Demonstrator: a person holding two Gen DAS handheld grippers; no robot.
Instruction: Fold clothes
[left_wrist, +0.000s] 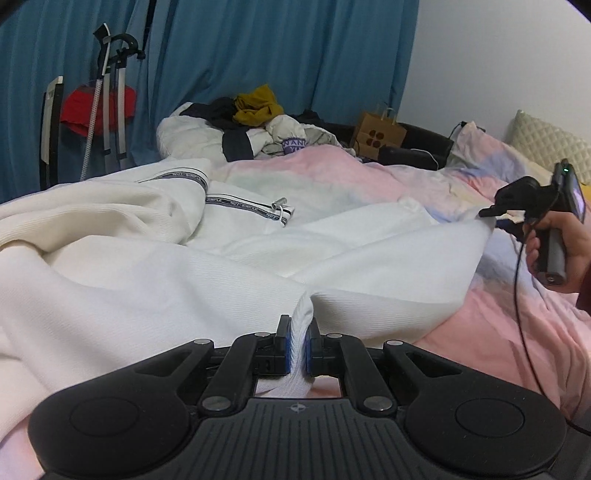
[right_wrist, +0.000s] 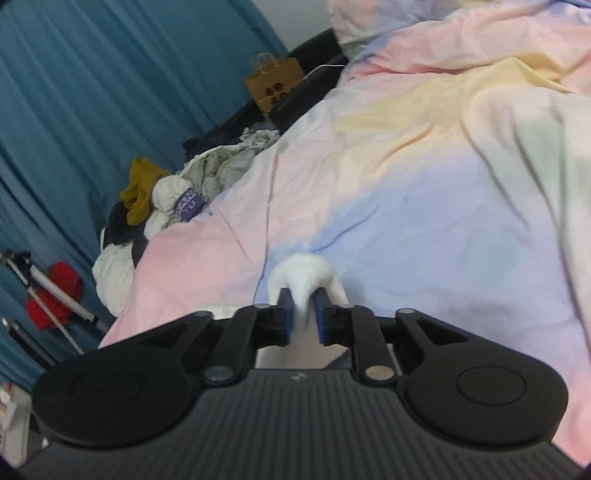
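A white hooded garment (left_wrist: 155, 236) with a printed black band and drawstring lies spread over the pastel bed cover (left_wrist: 498, 317). My left gripper (left_wrist: 298, 332) is shut on a pinched fold of its near hem. My right gripper (right_wrist: 303, 314) is shut on another bunched white corner (right_wrist: 301, 275) of the same garment, held above the cover. In the left wrist view the right gripper (left_wrist: 495, 214) shows at the far right, hand-held, with the hem stretched between the two grippers.
A heap of unfolded clothes (left_wrist: 255, 125) with a mustard piece lies at the bed's far side. A brown paper bag (left_wrist: 380, 134) stands beyond. A tripod and red cloth (left_wrist: 99, 110) stand by the blue curtain (left_wrist: 258, 48). A quilted pillow (left_wrist: 550, 144) lies far right.
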